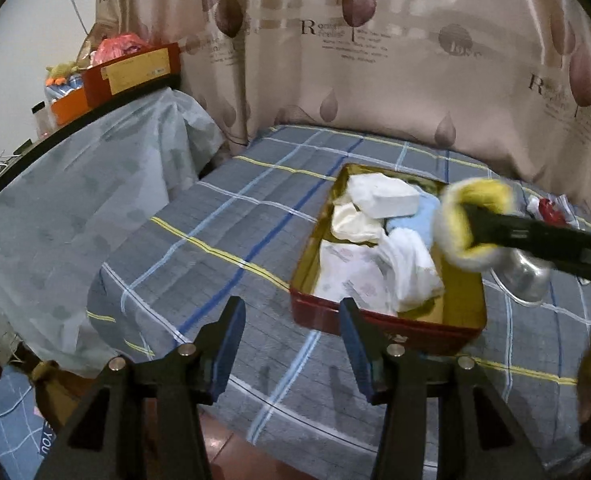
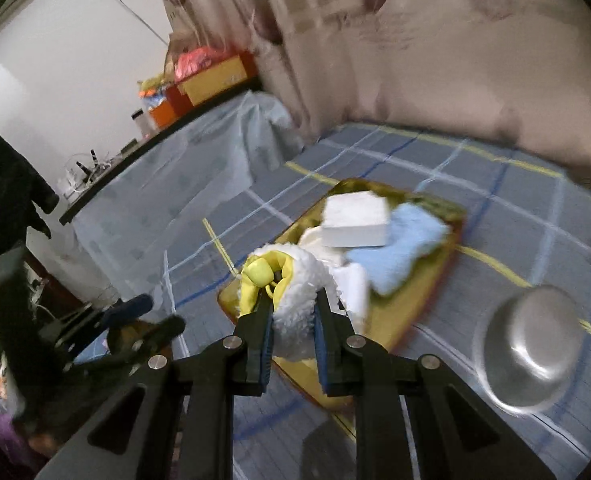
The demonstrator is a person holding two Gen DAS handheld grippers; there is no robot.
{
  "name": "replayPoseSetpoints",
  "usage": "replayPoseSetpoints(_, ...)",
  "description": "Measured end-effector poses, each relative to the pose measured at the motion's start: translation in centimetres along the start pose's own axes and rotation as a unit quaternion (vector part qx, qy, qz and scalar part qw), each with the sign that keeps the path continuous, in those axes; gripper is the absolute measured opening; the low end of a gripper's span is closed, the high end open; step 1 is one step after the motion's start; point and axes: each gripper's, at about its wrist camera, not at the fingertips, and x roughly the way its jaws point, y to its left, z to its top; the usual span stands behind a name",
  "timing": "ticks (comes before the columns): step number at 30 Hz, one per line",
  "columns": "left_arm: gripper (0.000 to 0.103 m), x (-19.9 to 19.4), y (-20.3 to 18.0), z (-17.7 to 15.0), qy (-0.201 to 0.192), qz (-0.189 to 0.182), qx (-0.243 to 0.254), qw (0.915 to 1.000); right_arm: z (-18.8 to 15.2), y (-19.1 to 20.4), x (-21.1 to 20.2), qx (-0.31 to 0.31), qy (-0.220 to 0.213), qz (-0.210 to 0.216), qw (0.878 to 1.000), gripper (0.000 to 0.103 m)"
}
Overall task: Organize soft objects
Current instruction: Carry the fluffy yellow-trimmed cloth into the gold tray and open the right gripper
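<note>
The right hand-held gripper point(image 2: 293, 312) was pinching a fluffy white and yellow soft toy point(image 2: 291, 280) between its blue pads point(image 2: 322, 344). The toy hung over the near end of a shallow tin tray point(image 1: 461, 304) with a red outside and a golden inside. In the left wrist view the same toy point(image 1: 471, 220) appeared blurred at the tip of the black fingers coming in from the right side.

The left hand-held gripper point(image 1: 293, 316) was spread wide and held nothing; only the bedsheet was visible between its pads. It stood just in front of the near left corner of the tray.

Inside the tray lay several soft things: a white folded block point(image 1: 383, 200) at the far end, a cream cloth point(image 1: 353, 222) under it, a light blue cloth point(image 1: 419, 218) beside them, a white crumpled cloth point(image 1: 411, 268) in the middle, and a pale printed cloth point(image 1: 347, 276) at the near left.

The tray rested on a bed point(image 1: 231, 216) covered with a grey checked sheet. A metal bowl point(image 2: 531, 348) stood upside down on the bed, just to the right of the tray. A small red and white thing point(image 1: 547, 208) lay further back. Beige curtains point(image 1: 375, 60) with drop shapes hung behind the bed.
</note>
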Motion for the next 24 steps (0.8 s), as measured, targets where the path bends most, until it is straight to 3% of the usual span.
replayPoseSetpoints(6, 0.050, 0.0, 1.5, 0.2, -0.004, 0.001, -0.017, 0.9998, 2.0, 0.8, 7.0, 0.006, 0.043, -0.003, 0.999, 0.016)
replayPoseSetpoints(11, 0.050, 0.5, 2.1, 0.1, 0.007, -0.011, -0.024, 0.9996, 2.4, 1.3, 10.0, 0.000, 0.059, -0.014, 0.998, 0.016)
replayPoseSetpoints(24, 0.050, 1.3, 2.0, -0.2, 0.035, -0.018, -0.027, 0.9989, 2.3, 3.5, 13.8, -0.087, 0.090, -0.087, 0.988, 0.018)
